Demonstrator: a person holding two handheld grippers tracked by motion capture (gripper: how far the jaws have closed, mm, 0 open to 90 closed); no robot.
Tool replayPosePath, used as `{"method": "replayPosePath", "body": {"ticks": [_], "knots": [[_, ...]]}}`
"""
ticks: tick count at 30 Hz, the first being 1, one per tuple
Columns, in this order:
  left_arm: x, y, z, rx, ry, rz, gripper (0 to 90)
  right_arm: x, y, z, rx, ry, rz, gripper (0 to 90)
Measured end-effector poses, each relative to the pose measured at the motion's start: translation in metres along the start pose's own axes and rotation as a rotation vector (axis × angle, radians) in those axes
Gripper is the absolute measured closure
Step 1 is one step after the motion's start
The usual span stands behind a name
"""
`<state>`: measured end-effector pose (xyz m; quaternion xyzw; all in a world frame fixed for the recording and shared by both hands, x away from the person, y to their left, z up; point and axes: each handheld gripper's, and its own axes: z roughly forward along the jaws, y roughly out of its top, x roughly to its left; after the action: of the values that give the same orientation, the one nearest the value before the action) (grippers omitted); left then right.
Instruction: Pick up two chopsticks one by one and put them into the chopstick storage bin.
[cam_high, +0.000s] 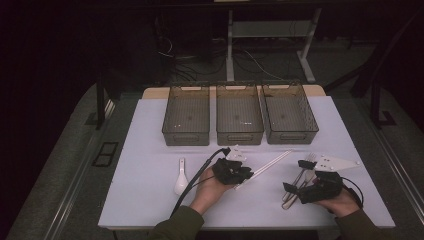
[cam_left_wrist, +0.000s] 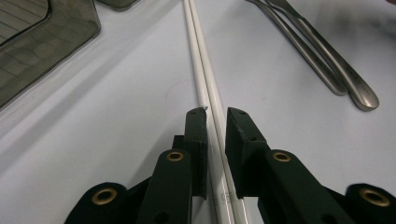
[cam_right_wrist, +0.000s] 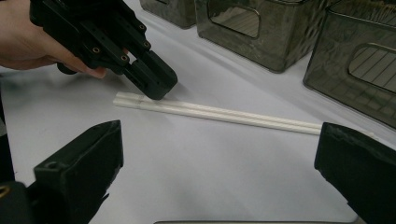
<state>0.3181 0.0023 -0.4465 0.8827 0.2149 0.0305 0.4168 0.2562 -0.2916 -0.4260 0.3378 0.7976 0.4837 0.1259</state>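
Left tool (cam_left_wrist: 215, 114): low on the surface (cam_high: 150, 150), jaws drawn narrow and straddling the chopsticks (cam_left_wrist: 198, 56) close to their near end. Impossible to tell from the left gripper view whether the pads already press or merely flank the pair, so treat the grip as unconfirmed. Chopsticks lying flat, side by side and touching, running from the left tool toward the bins (cam_high: 239, 120).

For a clean pick:
- Keep the jaws square to the pair, one stick against each pad, so both get caught together and neither rolls out.
- Clench fully before any lift. A partial squeeze likely leaves one stick behind.
- Grip sits far from the middle, so expect the long end to droop. Lift slowly and keep the wrist level, or shift the hold closer to the centre first.
- Keep the jaw tips off the surface while clenching, to avoid pinning the sticks down.

Right tool (cam_high: 298, 176): released, jaws spread wide with nothing between them, resting by the forks (cam_high: 295, 192). Hold it there, apart from the lift path.

Spoon (cam_high: 180, 182) to the left, well apart. No interference expected.
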Motion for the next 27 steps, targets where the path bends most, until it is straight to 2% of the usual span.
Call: {"method": "replayPosePath", "body": {"ticks": [3, 6, 15, 19, 27], "knots": [[-0.0007, -0.0012, 0.0022, 0.009, 0.006, -0.008, 78.4, 0.0002, 0.0, -0.0001, 0.001, 0.0, 0.0, 1.4], [0.0001, -0.0018, 0.0028, 0.023, 0.015, 0.002, 79.1, 0.0002, 0.0, 0.0, 0.002, 0.0, -0.001, 1.4], [0.0015, -0.0039, 0.0056, 0.022, 0.05, -0.004, 79.9, 0.0003, -0.0001, 0.0002, 0.002, 0.0, -0.002, 1.4], [0.0011, -0.0039, 0.0048, 0.044, 0.062, 0.039, 79.9, 0.0002, -0.0001, 0.0, 0.002, 0.0, -0.001, 1.4], [-0.002, -0.0053, 0.0059, 0.029, 0.089, 0.039, 82.6, 0.0005, -0.0001, 0.0002, 0.004, 0.002, -0.003, 1.4]]}}
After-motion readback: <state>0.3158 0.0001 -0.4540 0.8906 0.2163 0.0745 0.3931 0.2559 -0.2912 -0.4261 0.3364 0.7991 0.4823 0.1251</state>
